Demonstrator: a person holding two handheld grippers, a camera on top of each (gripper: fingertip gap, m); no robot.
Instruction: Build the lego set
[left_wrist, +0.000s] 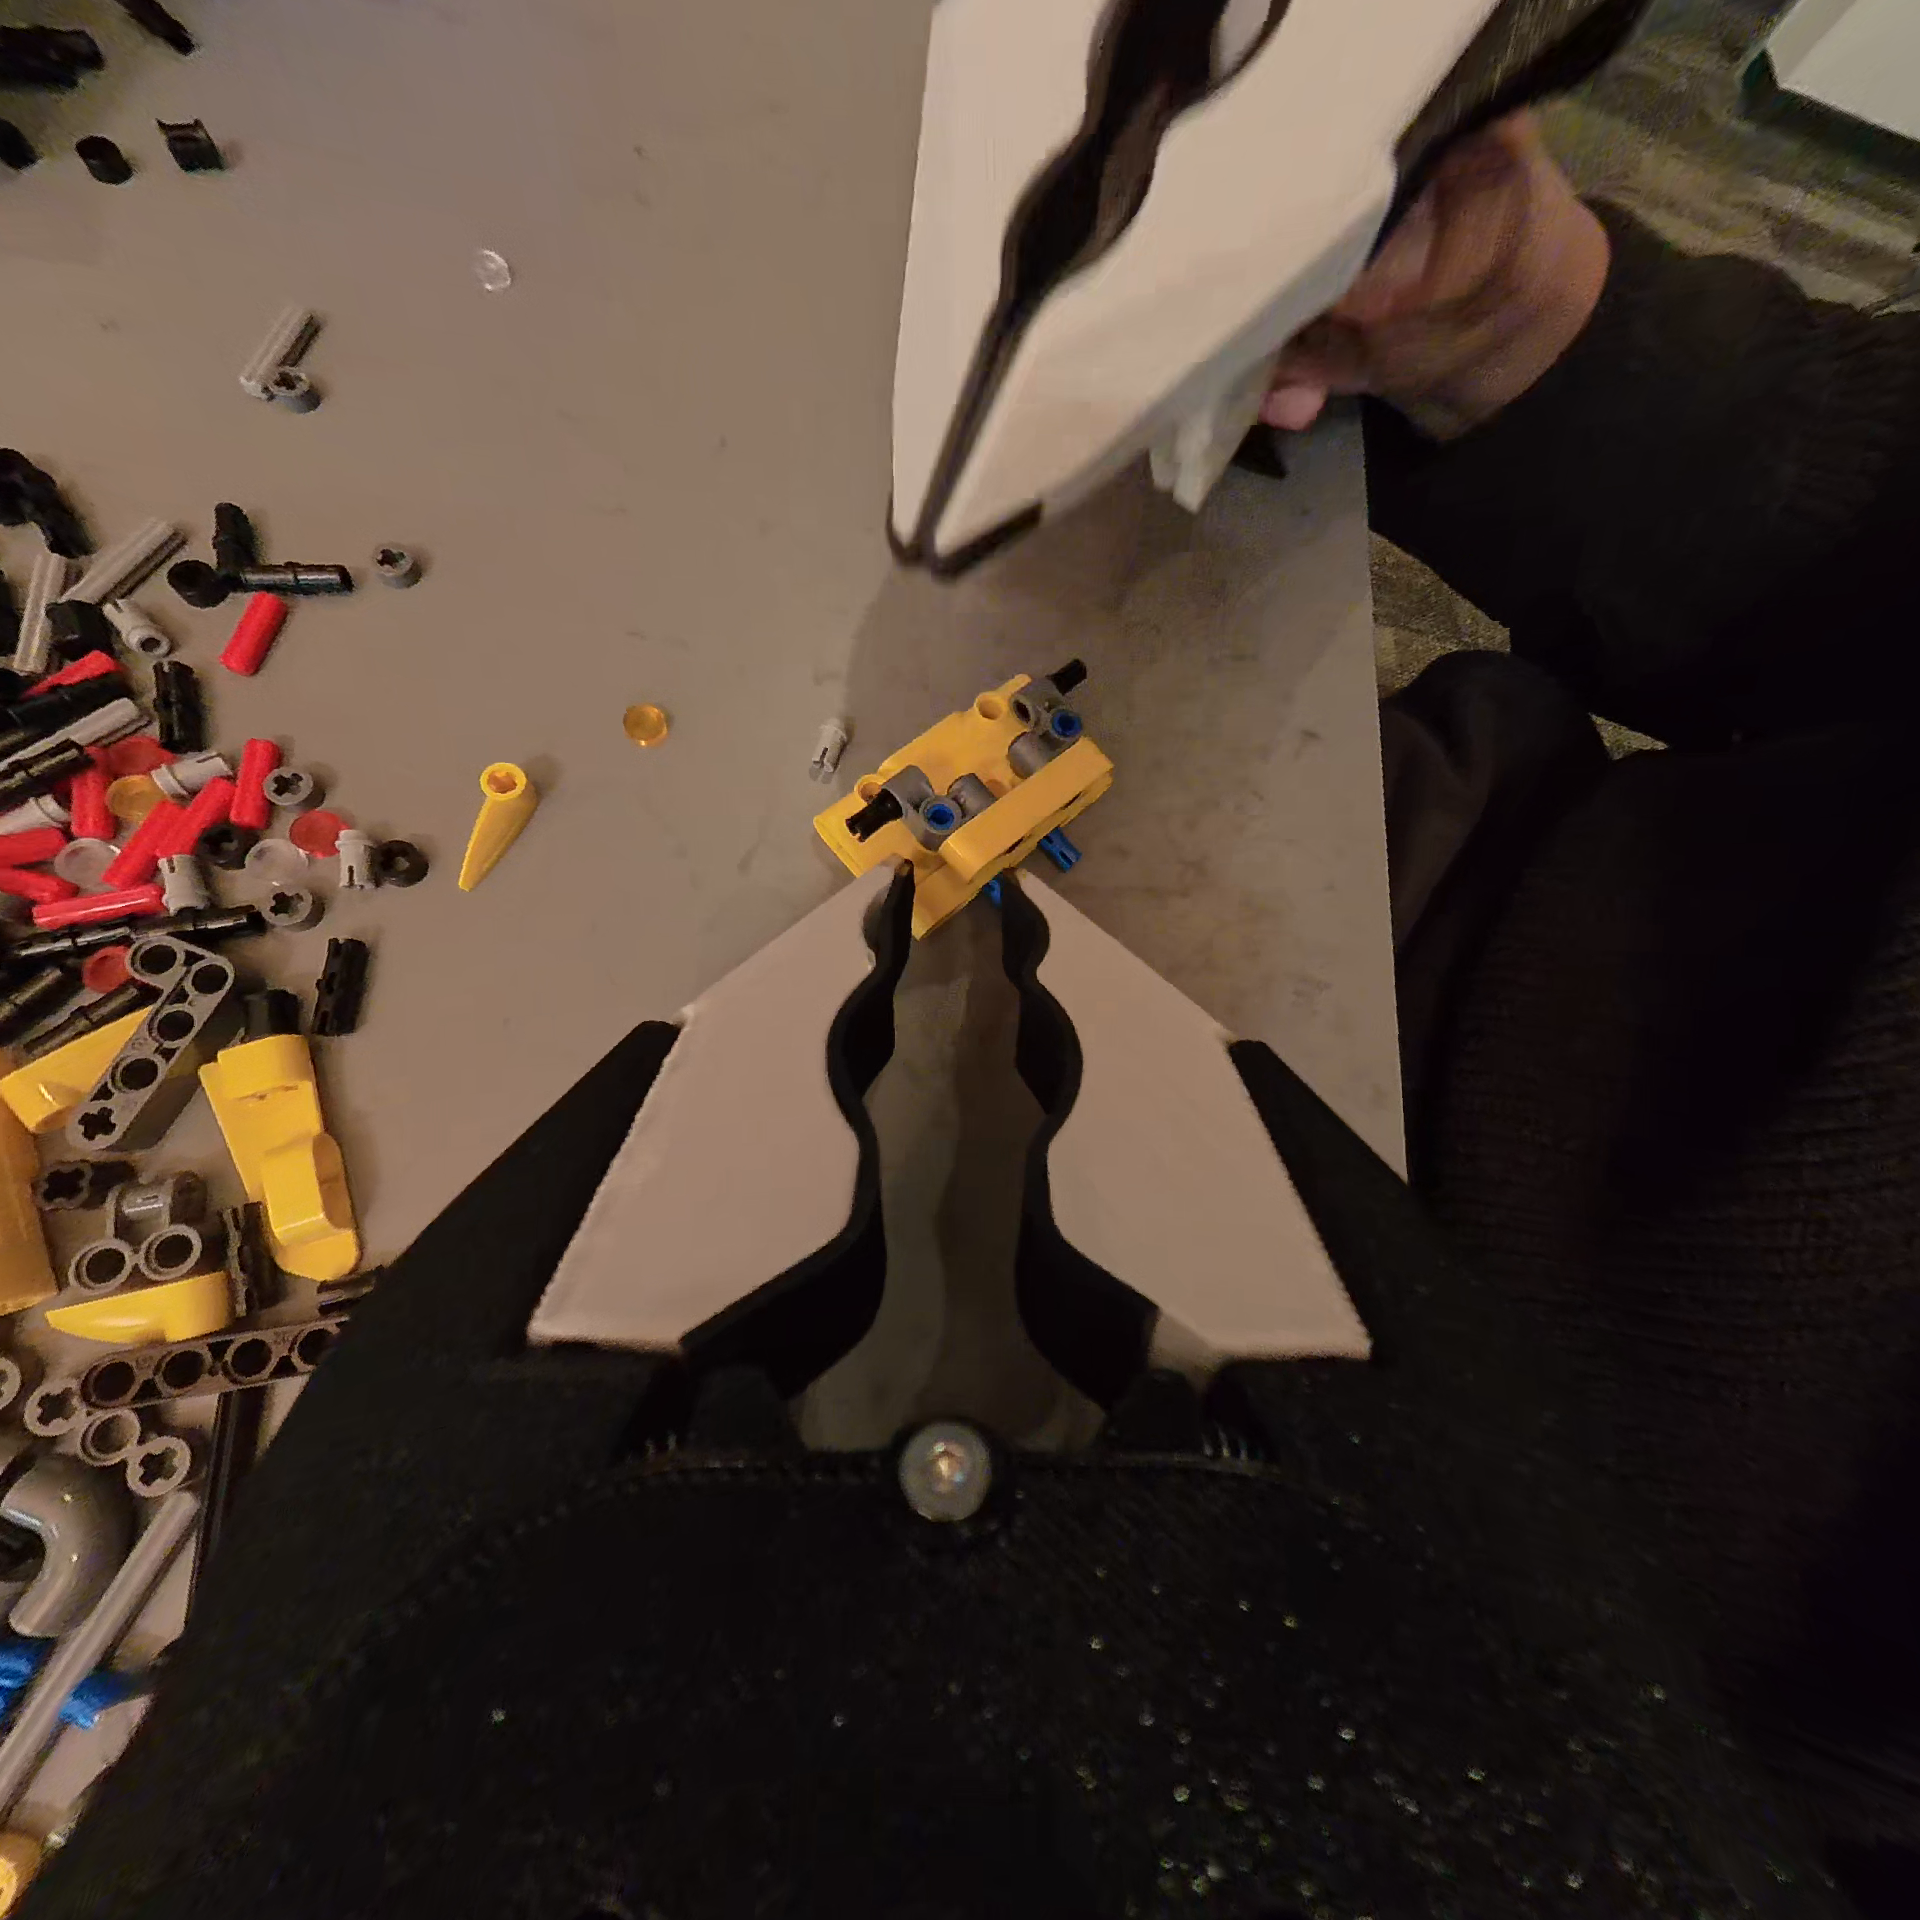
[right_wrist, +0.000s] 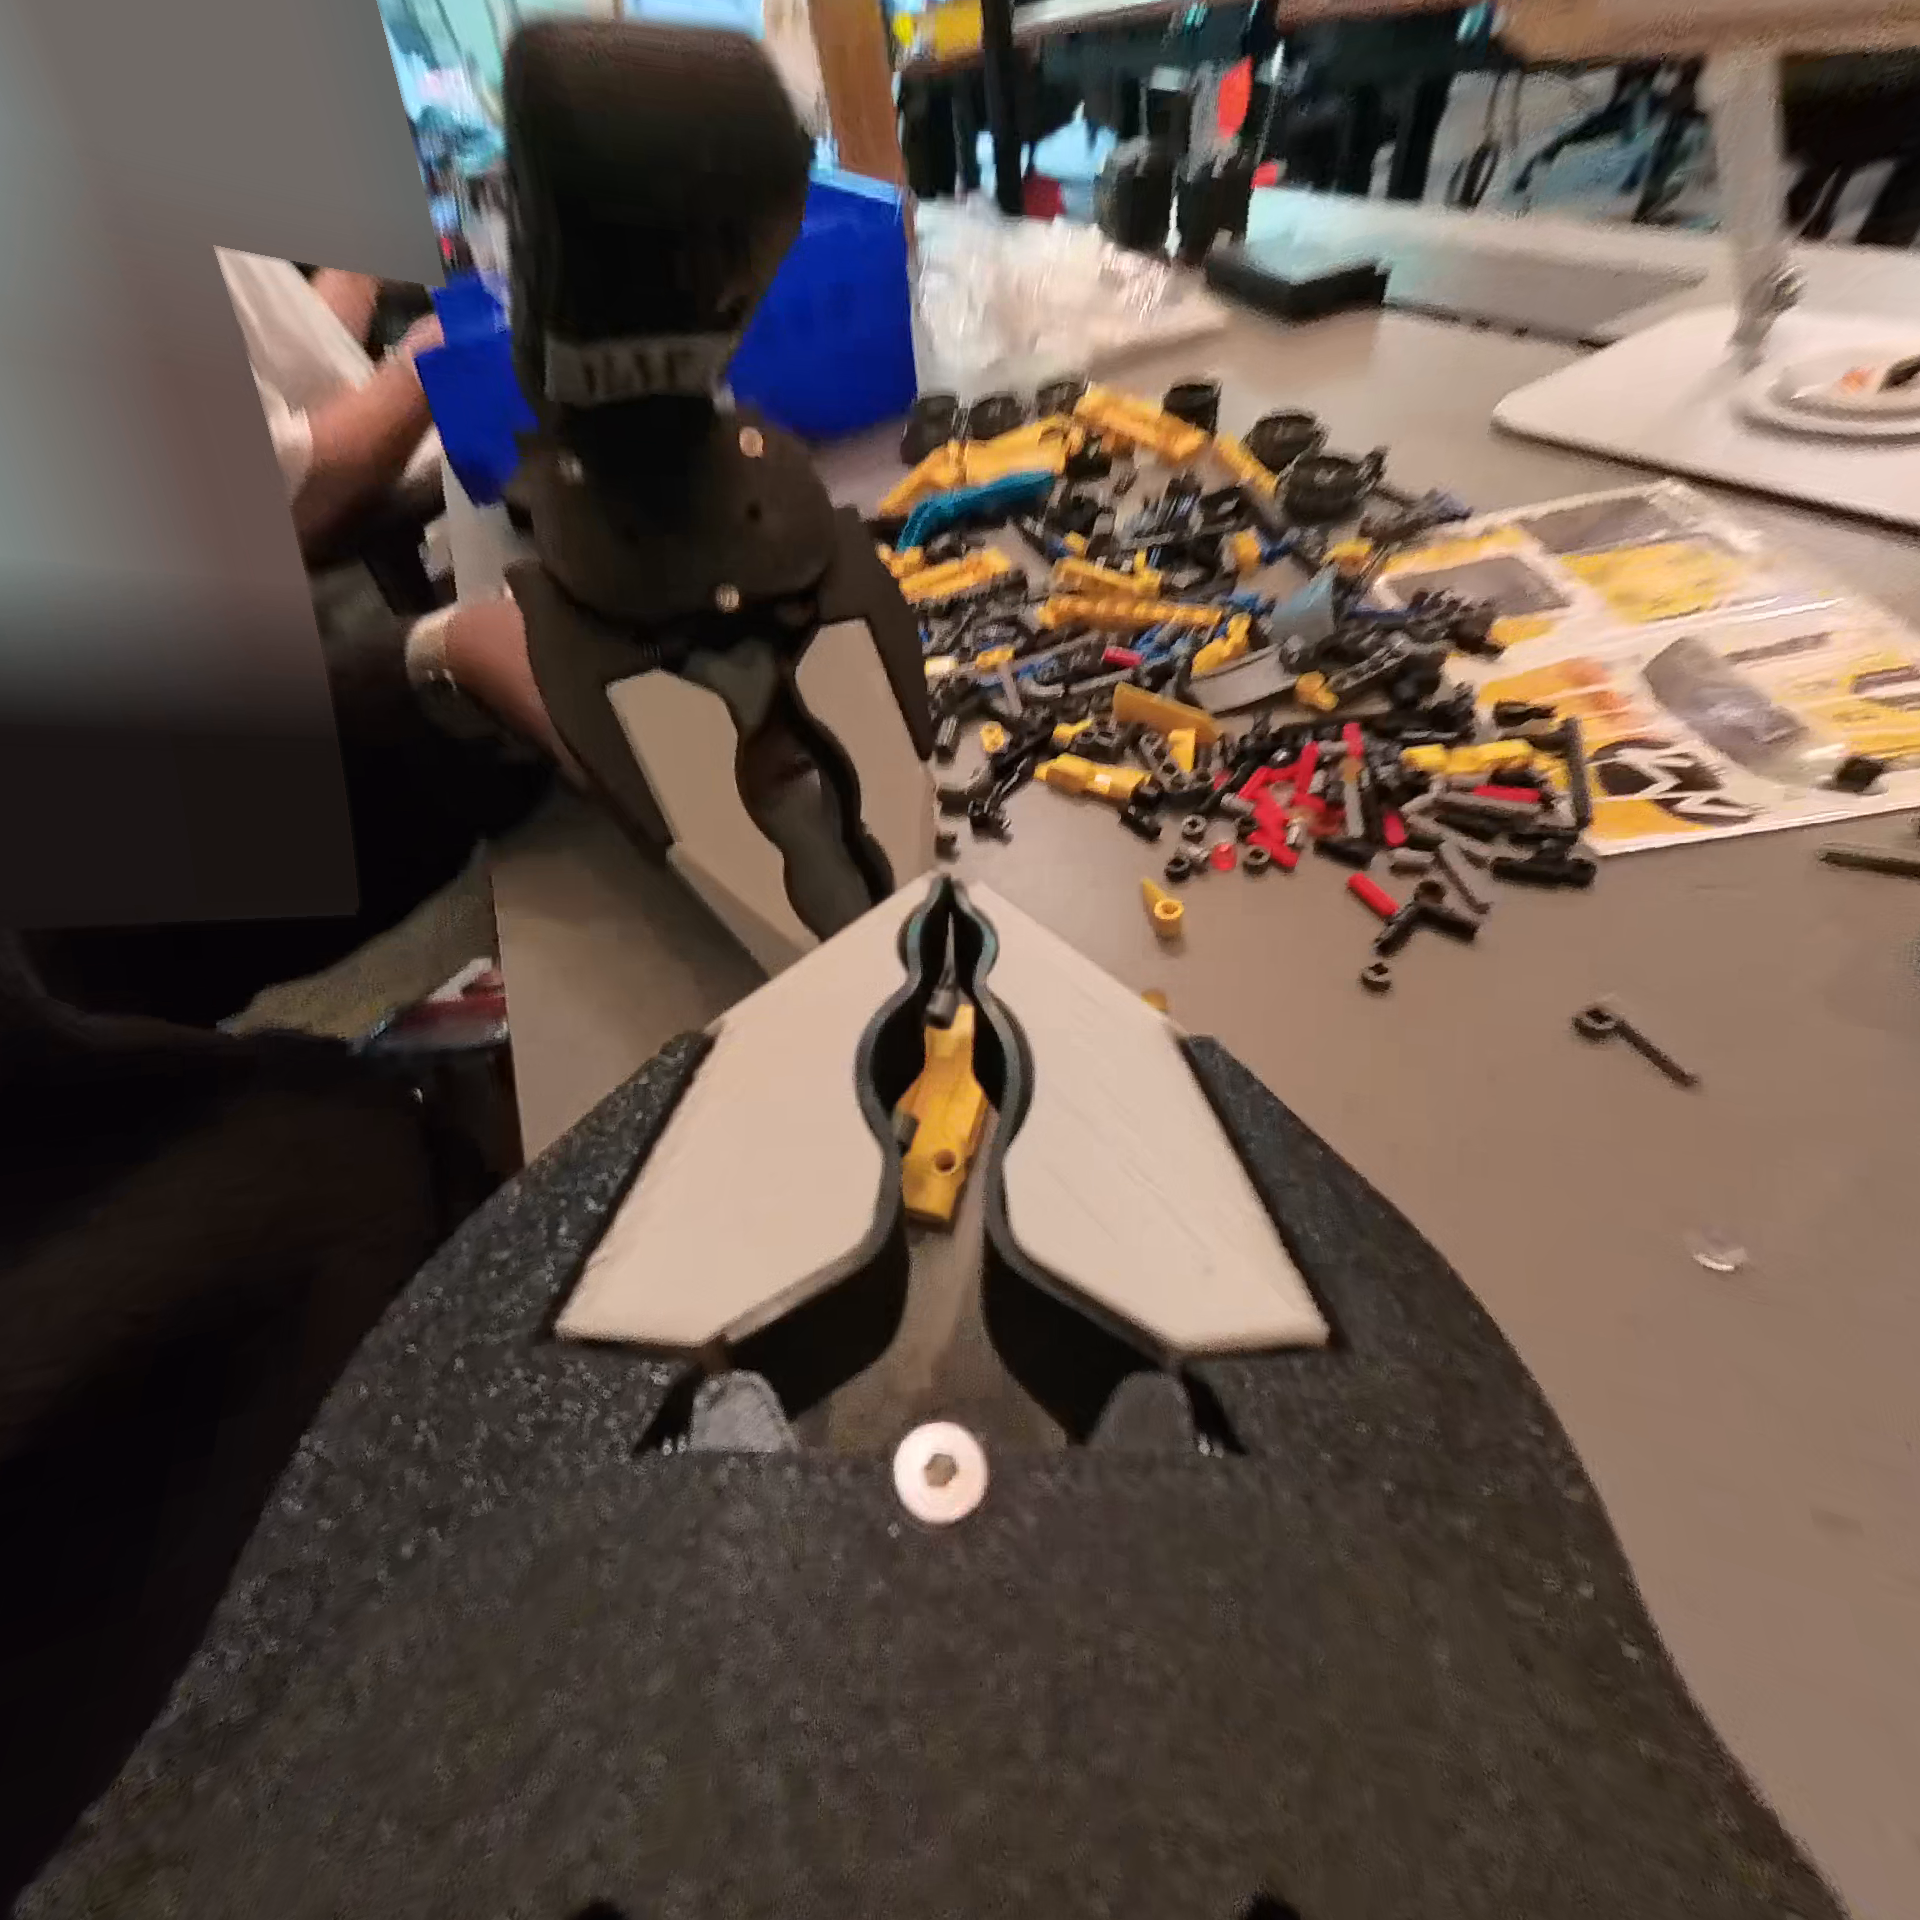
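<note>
My left gripper (left_wrist: 961, 886) is shut on the lower edge of a small yellow brick assembly (left_wrist: 971, 795) with grey connectors, blue pins and black pins, close to the grey table (left_wrist: 623, 468). My right gripper (left_wrist: 925, 551), blurred, hovers above and beyond the assembly with its jaws together. In the right wrist view my right gripper (right_wrist: 945, 883) is shut with nothing visible between the tips. The yellow assembly (right_wrist: 940, 1122) shows through the gap between its fingers, below them. The left gripper's fingers (right_wrist: 675, 748) reach in from the upper left.
A pile of loose black, red, grey and yellow parts (left_wrist: 156, 935) lies left, also seen in the right wrist view (right_wrist: 1247, 675). A yellow cone piece (left_wrist: 497, 821), an orange stud (left_wrist: 644, 722) and a grey pin (left_wrist: 828, 748) lie nearby. The table edge (left_wrist: 1382, 831) is right. An instruction sheet (right_wrist: 1662, 665) and a blue bin (right_wrist: 831, 312) lie beyond. Some 7 centimeters of space lies between my two pairs of fingers.
</note>
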